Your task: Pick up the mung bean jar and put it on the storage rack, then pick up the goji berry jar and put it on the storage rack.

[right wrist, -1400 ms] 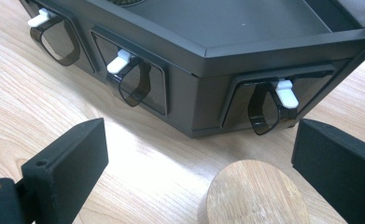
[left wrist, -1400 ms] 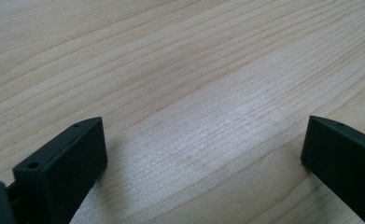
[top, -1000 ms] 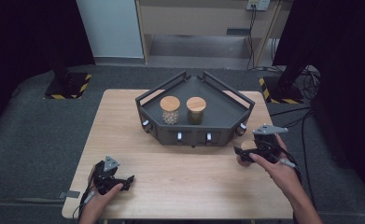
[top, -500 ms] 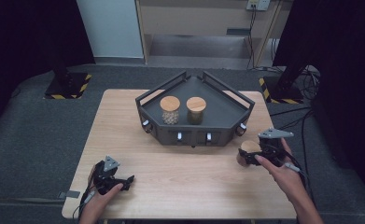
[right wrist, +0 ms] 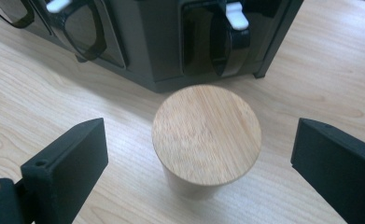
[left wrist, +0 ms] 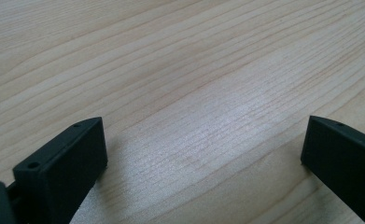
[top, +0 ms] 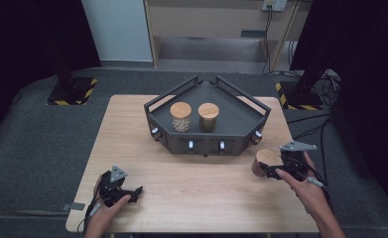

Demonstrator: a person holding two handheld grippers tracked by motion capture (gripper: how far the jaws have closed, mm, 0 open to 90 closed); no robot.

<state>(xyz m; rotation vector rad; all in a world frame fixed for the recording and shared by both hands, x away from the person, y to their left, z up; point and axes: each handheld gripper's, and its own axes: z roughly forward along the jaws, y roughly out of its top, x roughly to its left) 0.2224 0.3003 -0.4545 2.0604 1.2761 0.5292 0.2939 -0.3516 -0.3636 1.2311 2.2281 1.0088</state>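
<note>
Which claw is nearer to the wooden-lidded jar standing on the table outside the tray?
The right claw: the jar sits between its open jaws, untouched. The left claw rests far away at the table's opposite near corner.

A light wooden table [top: 147, 129] stands on grey carpet. A dark tray [top: 233, 119] with raised walls sits on the far middle of the table, and two jars with wooden lids stand inside it. One more jar with a wooden lid [top: 264, 161] stands right on the wood at the near right, just beside the tray's right corner but apart from it
</note>
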